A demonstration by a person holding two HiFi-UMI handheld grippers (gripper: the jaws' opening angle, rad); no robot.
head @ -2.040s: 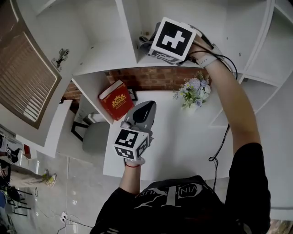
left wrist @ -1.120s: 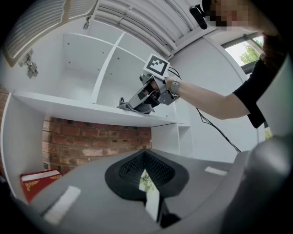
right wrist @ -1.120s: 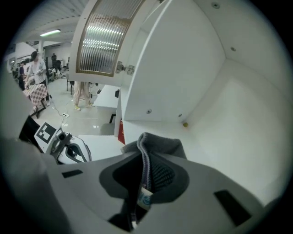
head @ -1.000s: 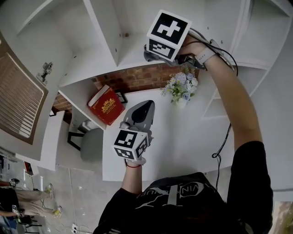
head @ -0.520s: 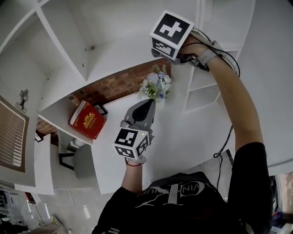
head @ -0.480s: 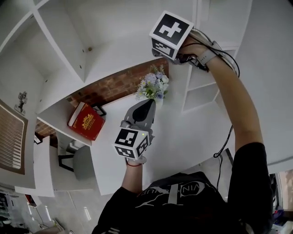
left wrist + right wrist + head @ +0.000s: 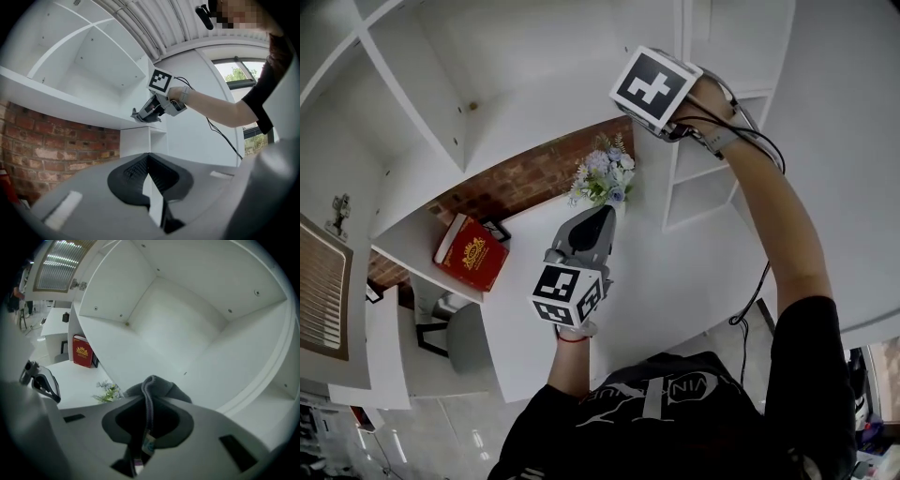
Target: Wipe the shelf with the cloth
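Cloth [image 7: 161, 387], soft, grey and folded, is pinched tight in the right claw [image 7: 147, 401]. That arm reaches up high by the smooth white shelf [image 7: 140, 348]. The left claw [image 7: 149, 157] is squeezed together with nothing in it, low over the white bench [image 7: 675, 281], near a bunch of flowers [image 7: 602, 178].

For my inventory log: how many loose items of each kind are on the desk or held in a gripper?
Red hardcover book: 1
Pale flower bouquet: 1
Small dark frame beside book: 1
Grey cloth in right gripper: 1
Total: 4
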